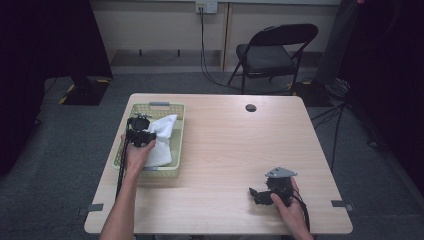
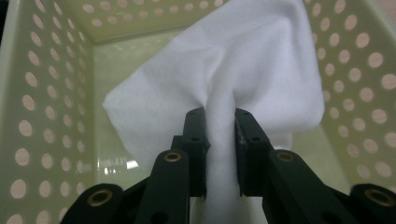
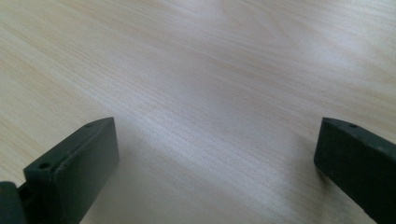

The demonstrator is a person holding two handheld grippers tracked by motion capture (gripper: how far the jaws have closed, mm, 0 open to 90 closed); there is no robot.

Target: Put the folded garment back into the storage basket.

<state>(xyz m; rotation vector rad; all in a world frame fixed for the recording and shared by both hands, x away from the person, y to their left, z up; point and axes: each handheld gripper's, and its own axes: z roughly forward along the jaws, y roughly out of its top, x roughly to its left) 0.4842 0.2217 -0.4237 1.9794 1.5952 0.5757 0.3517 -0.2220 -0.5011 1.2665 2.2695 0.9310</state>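
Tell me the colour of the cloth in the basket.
White cloth, clearest in the left gripper view.

A white cloth, soft and bunched, sits inside the pale green perforated basket at the counter's left, one fold pinched upward into a ridge.

A: What colour is the cloth?
B: Plain white, no print. The basket around it is pale yellow-green, its walls dotted with rows of round holes.
A: And the counter under the basket?
B: Light wood, fine straight grain, with one dark round spot right of the basket.
A: The grippers?
B: Black, both the left gripper and the right gripper; brass-coloured rivets on the left.
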